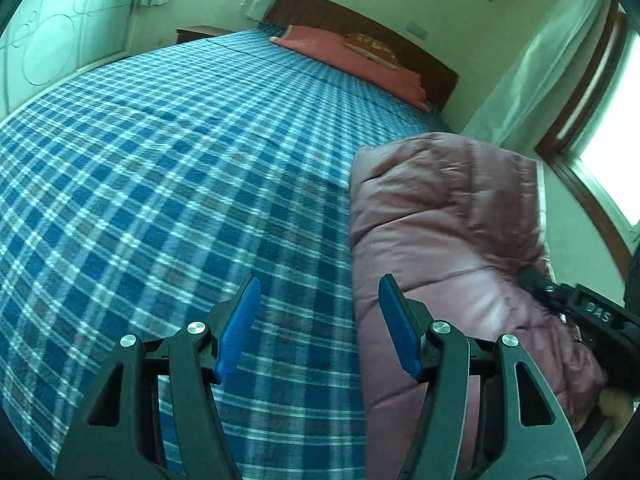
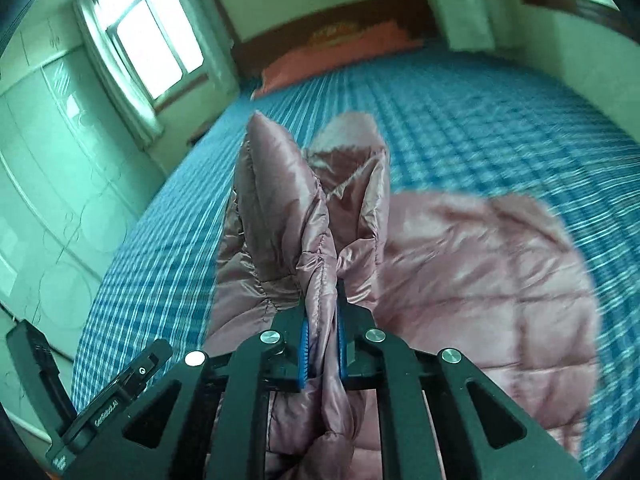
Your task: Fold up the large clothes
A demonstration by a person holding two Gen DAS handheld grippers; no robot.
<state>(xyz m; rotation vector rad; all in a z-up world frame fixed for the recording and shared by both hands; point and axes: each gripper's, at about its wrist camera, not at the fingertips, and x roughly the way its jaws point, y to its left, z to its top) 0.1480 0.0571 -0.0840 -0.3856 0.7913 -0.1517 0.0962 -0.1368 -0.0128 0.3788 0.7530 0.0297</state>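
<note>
A pink quilted puffer jacket [image 2: 480,264] lies on the bed with the blue plaid sheet [image 1: 160,184]. My right gripper [image 2: 322,312] is shut on a bunched fold of the jacket, which rises in two puffy peaks ahead of the blue pads [image 2: 304,344]. In the left wrist view the jacket [image 1: 440,216] is a folded mound at the right. My left gripper [image 1: 316,320] stands open over bare sheet just left of the jacket's edge, with nothing between its fingers. The right gripper's black body [image 1: 592,312] shows at that view's right edge, against the jacket.
A pink pillow [image 1: 352,60] with a brown cushion lies at the dark headboard. White wardrobes [image 2: 48,184] line one side of the bed. Curtained windows [image 2: 148,28] sit on the walls. The left gripper's body [image 2: 92,396] shows at the right wrist view's lower left.
</note>
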